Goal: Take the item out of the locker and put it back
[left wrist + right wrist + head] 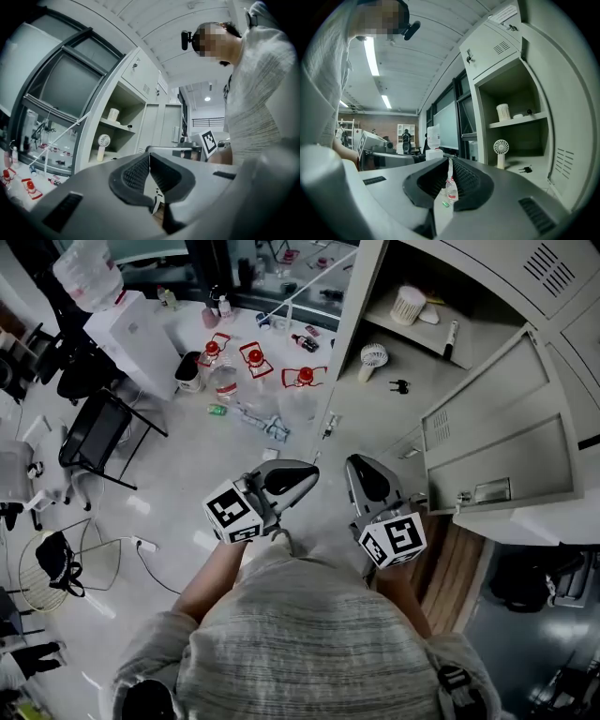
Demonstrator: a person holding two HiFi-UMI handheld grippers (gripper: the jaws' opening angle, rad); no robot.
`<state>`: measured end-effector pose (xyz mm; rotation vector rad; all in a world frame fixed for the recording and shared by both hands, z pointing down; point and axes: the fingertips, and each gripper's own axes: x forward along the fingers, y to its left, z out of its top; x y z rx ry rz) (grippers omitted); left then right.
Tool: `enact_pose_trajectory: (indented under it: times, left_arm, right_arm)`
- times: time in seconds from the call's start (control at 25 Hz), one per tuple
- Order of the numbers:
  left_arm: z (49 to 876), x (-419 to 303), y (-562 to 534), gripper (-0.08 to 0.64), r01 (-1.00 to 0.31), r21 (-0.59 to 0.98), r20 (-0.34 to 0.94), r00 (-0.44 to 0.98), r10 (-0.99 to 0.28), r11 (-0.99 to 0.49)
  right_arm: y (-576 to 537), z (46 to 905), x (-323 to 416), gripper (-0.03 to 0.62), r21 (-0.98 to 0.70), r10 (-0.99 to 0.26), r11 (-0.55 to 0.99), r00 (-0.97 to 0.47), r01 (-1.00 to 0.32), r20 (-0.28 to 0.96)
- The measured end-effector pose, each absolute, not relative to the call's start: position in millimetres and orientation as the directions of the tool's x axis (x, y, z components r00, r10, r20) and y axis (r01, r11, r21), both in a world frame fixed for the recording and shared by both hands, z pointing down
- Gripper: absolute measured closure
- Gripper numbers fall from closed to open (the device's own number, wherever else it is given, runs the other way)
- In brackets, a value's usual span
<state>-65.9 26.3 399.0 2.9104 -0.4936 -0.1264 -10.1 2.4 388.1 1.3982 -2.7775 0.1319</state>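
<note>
The small white fan point(373, 357) stands upright on the lower shelf of the open locker point(487, 282), toward the shelf's left side, untouched by either gripper. A set of keys point(399, 385) lies near it on the same shelf. On the shelf above stand a white ribbed cup point(408, 306) and, to its right, a dark marker point(451, 338). The locker door point(497, 427) is swung fully open to the right. The left gripper point(307, 474) and right gripper point(358, 465) are held side by side in front of the person's chest, well short of the locker, tips angled toward it. Both have their jaws together with nothing between them, as each gripper view confirms. Water bottles with red handles point(255, 357) stand on the pale floor left of the locker, and a black chair point(94, 432) further left.
</note>
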Motion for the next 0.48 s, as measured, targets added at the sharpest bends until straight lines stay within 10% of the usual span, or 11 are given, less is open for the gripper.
enact_pose_trajectory:
  times: [0.48]
  left_arm:
    - [415.0, -57.9, -42.6, 0.551, -0.386, 0.161, -0.052, 0.916, -0.398, -0.909]
  right_arm:
    - [-68.2, 415.1, 1.5, 0.560, -0.038, -0.819, 0.562, -0.563, -0.826, 0.111]
